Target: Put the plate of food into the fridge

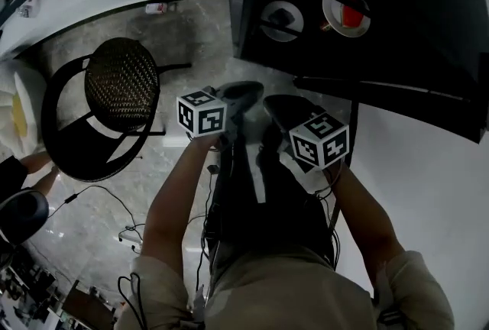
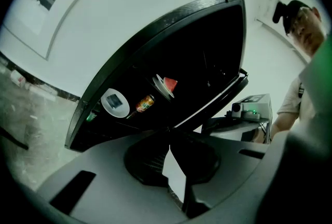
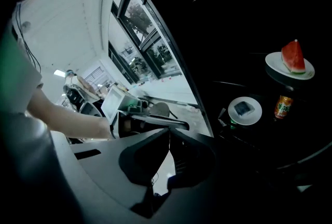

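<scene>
1. While the plate of food [image 1: 348, 13] sits on the black table [image 1: 428, 69] w/ a red watermelon wedge [image 3: 293, 56] on it, neither tool touches it.
2. L gripper [image 2: 168, 132]: jaws clenched tip to tip, nothing btwn them.
3. R gripper [image 3: 168, 134]: jaws clenched too, empty.
4. Head view: both grippers sit close in front of the person's body, well apart from the plate.
5. Second white plate [image 1: 281, 21] lies on the same table, just left of the food plate in head view; orange can [image 3: 282, 107] is near both.
6. Black chair [image 1: 121, 84] stands on the floor at head view's left.
</scene>
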`<state>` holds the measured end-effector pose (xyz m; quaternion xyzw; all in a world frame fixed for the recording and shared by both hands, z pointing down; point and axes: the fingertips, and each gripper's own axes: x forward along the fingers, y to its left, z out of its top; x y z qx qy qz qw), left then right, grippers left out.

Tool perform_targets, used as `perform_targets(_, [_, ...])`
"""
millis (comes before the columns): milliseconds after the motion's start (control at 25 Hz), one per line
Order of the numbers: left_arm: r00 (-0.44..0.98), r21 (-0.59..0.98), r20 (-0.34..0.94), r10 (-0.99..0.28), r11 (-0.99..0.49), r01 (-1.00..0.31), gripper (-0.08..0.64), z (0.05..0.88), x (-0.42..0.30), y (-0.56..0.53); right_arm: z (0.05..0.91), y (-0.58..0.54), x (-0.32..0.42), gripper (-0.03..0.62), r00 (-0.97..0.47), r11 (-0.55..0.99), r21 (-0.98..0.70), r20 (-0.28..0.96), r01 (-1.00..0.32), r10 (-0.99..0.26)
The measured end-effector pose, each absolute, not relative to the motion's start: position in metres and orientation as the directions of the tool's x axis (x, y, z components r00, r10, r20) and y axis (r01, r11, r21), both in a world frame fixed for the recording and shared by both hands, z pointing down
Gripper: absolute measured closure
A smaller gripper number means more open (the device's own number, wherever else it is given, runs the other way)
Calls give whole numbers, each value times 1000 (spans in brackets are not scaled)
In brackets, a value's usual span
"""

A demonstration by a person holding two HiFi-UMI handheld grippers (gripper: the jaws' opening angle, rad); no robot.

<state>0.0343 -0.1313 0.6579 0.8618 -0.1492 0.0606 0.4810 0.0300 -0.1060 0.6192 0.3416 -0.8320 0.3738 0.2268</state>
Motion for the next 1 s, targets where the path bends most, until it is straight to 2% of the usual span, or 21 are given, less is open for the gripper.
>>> perform_targets(440, [931, 699, 264, -253, -614, -365, 551, 568, 18, -132, 535, -89, 12, 571, -725, 561, -477, 562, -677, -397])
perform_targets(1000, [915, 622, 259, -309, -671, -403, 551, 521, 21, -114, 487, -56, 16, 571, -810, 646, -503, 464, -574, -359])
